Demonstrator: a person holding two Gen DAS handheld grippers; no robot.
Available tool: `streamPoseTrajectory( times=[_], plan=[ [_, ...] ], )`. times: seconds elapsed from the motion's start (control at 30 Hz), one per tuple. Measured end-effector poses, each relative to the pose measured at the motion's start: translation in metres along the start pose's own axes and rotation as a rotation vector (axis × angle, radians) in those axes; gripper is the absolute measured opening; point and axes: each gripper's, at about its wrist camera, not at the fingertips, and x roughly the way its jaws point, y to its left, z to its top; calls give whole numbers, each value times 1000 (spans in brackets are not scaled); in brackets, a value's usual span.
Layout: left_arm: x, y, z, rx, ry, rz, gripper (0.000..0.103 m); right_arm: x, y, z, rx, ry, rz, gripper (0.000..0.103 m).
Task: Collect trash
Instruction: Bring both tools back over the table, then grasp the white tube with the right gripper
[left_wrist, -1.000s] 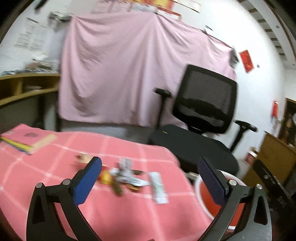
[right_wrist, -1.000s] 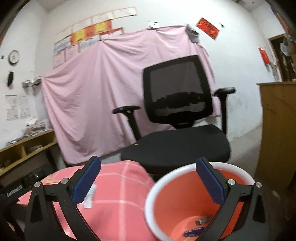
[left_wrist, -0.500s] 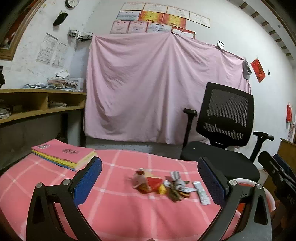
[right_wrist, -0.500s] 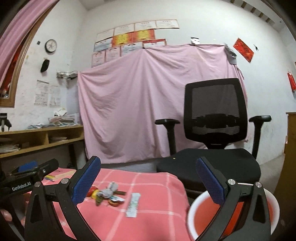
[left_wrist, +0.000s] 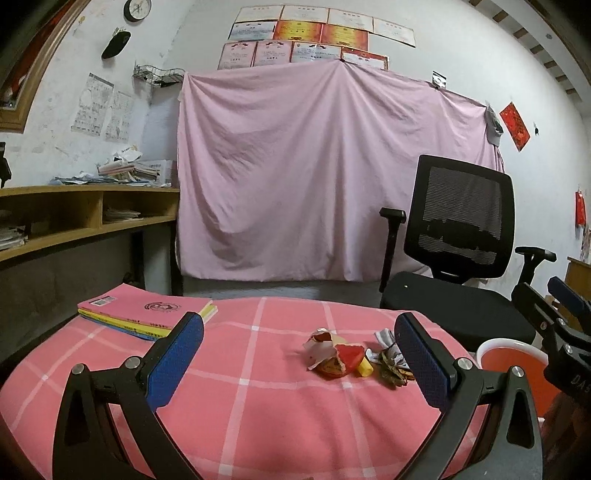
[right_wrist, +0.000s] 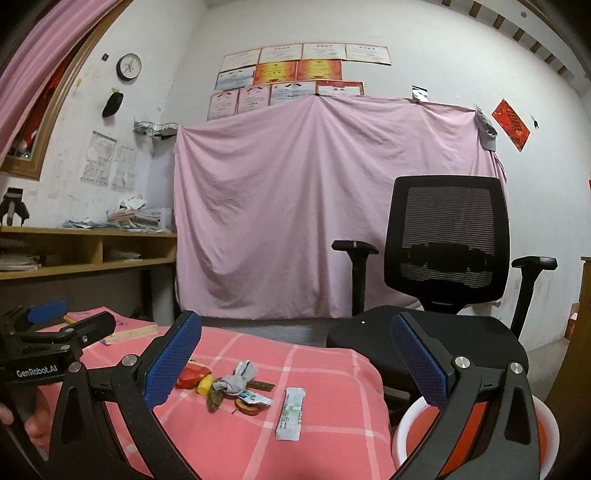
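A small heap of trash lies on the pink checked tablecloth (left_wrist: 236, 373): a torn red and white wrapper (left_wrist: 334, 356), a yellow bit (left_wrist: 364, 367), crumpled grey paper (right_wrist: 238, 378) and a flat white sachet (right_wrist: 291, 413). My left gripper (left_wrist: 297, 363) stands open above the cloth, short of the heap. My right gripper (right_wrist: 295, 363) is open too, with nothing between its blue pads. An orange bin with a white rim (right_wrist: 402, 424) stands off the table's right end, also seen as the bin (left_wrist: 506, 356) in the left wrist view.
A stack of pink and yellow booklets (left_wrist: 147, 312) lies at the table's far left. A black mesh office chair (left_wrist: 458, 266) stands behind the table's right end. A pink sheet (left_wrist: 314, 177) covers the back wall; wooden shelves (left_wrist: 74, 218) run along the left.
Both views have swung left, away from the bin and back onto the table. The trash heap now sits nearer the middle of each view. Both grippers stay open.
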Motion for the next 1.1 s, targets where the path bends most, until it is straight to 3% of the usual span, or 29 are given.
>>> streamPoseTrajectory(
  times=[0.33, 0.7, 0.8, 0.93, 1.1],
  plan=[
    [3, -1, 0, 1, 30, 3, 101, 8, -3, -3, 19, 50, -14, 103],
    [42, -6, -3, 27, 226, -51, 100, 51, -12, -21, 68, 307, -37, 102],
    [54, -10, -5, 40, 291, -87, 94, 61, -17, -28, 98, 375, -30, 92],
    [68, -14, -10, 46, 375, -123, 76, 73, -22, -37, 135, 463, -21, 78],
    [88, -13, -13, 19, 470, -168, 62, 83, -16, -44, 119, 544, 16, 60]
  ],
)
